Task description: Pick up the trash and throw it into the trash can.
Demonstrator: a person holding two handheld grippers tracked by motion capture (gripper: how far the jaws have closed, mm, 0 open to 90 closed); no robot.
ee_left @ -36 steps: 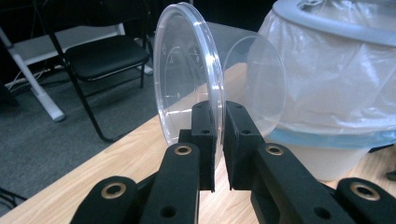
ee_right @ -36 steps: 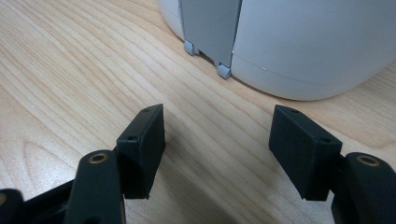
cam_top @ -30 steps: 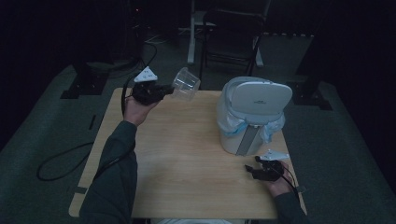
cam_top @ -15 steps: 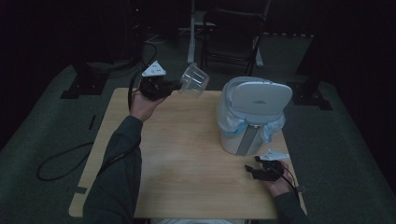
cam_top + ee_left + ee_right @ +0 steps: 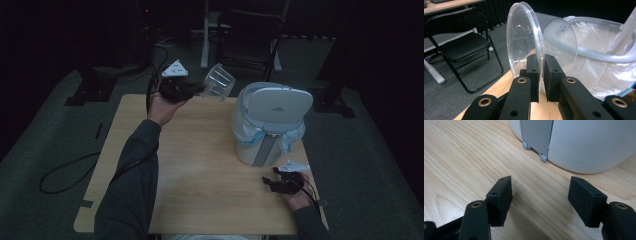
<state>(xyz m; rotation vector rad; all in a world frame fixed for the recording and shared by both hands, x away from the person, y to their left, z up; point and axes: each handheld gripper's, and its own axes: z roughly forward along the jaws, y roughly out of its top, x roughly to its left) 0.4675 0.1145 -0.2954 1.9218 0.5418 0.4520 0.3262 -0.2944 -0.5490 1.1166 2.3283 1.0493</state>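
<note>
**Recent change.** Over the last second the left tool point(image 5: 196, 90), gripping the wall of 1 clear plastic cup point(image 5: 218, 82), has risen and drifted right from the far-left corner of the desk point(image 5: 200, 170) toward the bin point(image 5: 270, 131). The cup now hangs in the air, tilted on its side, left of the bin and still apart from it. Judged from this, the cup is being carried for disposal and the transfer is underway, not yet complete.

**Bin.** White and grey, lined with a pale bag, at the right of the desk. In the left tool's view the liner and open rim point(image 5: 596, 53) lie just beyond the cup point(image 5: 524, 42), so the mouth looks ready to receive it.

**Right tool** point(image 5: 272, 181). At the near-right of the desk, near the base of the bin point(image 5: 594, 147); jaws spread wide, nothing between them, unmoved.

**Count.**
- Cups: 1
- Bins: 1
- Tools: 2
- Desks: 1
- Folding chairs point(image 5: 250, 40) beyond the desk, on the far floor: 1
</note>
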